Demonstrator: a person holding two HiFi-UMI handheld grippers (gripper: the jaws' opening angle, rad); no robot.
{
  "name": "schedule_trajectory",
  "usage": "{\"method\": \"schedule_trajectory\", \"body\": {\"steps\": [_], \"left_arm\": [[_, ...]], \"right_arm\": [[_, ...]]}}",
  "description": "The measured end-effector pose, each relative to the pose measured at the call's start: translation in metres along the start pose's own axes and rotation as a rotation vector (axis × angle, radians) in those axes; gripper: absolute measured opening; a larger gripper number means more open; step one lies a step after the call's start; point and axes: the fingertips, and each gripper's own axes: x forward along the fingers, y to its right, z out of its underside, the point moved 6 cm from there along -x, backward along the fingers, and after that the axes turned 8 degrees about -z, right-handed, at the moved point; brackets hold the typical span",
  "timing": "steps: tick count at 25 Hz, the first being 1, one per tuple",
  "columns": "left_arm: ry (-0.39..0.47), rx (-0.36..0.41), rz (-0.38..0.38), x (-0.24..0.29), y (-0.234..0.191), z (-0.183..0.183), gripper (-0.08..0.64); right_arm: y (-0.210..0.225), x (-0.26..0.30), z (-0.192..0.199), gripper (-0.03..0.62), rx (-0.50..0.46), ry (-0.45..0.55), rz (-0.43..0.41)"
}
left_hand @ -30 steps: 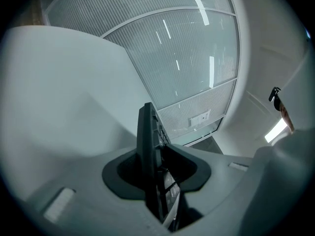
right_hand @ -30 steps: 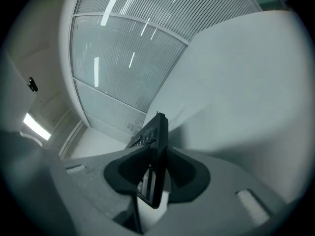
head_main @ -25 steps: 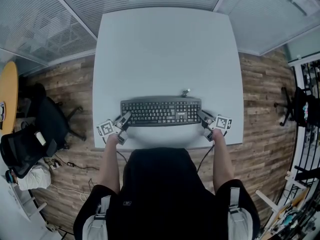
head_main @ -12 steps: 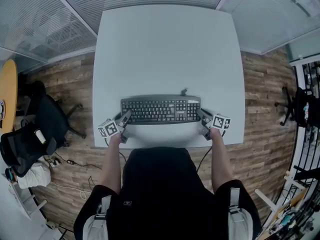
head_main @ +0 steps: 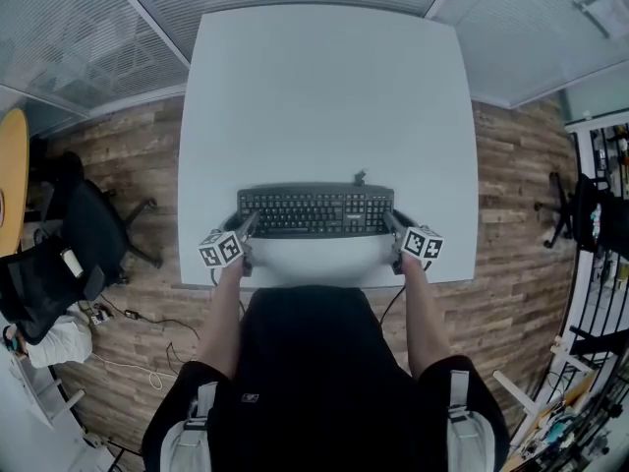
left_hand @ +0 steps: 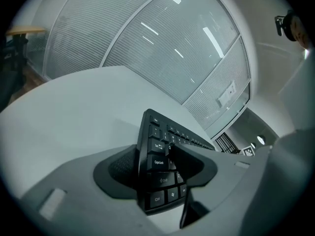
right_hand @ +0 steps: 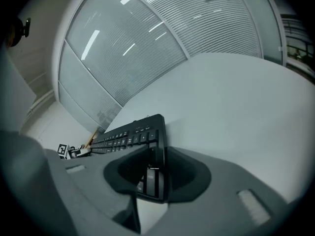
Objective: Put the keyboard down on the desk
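So the keyboard (head_main: 314,211) sits in the lower middle of the head view, running left to right over the white counter (head_main: 324,87) and close to its near edge. The left gripper (head_main: 247,226) is pinching the keyboard's left end. In the left gripper view the jaws are pressed onto it from both sides, one on the key side right around the Caps Lock and Shift keys and the other on the underside. The right gripper (head_main: 391,226) has the right end the same way, and the right gripper view shows that end edge-on, squeezed between the two jaws. Both marker cubes sit at the bottom corners of the keyboard, just above the person's hands. There's a soft shadow on the counter along the keyboard's front edge, but honestly I can't tell if it's touching the surface or hanging just over it. It looks level from above, not tipped to one side. A small dark bit (head_main: 360,177) pokes out from the back edge, too tiny to make out. The rest of the counter stretches toward the top of the frame. Wooden floor (head_main: 511,165) shows on both sides, with a dark office chair (head_main: 88,229) at the left and a glass partition (head_main: 59,37) in the upper left.
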Motion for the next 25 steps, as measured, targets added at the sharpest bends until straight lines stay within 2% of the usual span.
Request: {"method": "schedule_trajectory", "body": {"steps": [10,15,21,23,25], "left_arm": [[-0.021,0.111,-0.120,0.001,-0.007,0.009,0.241],[-0.013,0.166,-0.125,0.001,-0.006,0.007,0.241],[0.032,0.182,-0.136,-0.011,-0.007,-0.005,0.238],[0.047,0.200,-0.144,-0.017,-0.007,-0.009,0.227],[0.066,0.222,-0.150,-0.026,-0.005,-0.012,0.180]], "right_arm": [[-0.013,0.002,0.003,0.126,-0.064,0.047,0.091],[-0.014,0.002,0.000,0.130,-0.114,0.055,0.124],[-0.015,-0.009,-0.007,0.133,-0.165,0.063,0.141],[-0.018,-0.014,-0.012,0.133,-0.192,0.076,0.143],[-0.024,-0.018,-0.014,0.133,-0.231,0.074,0.130]]}}
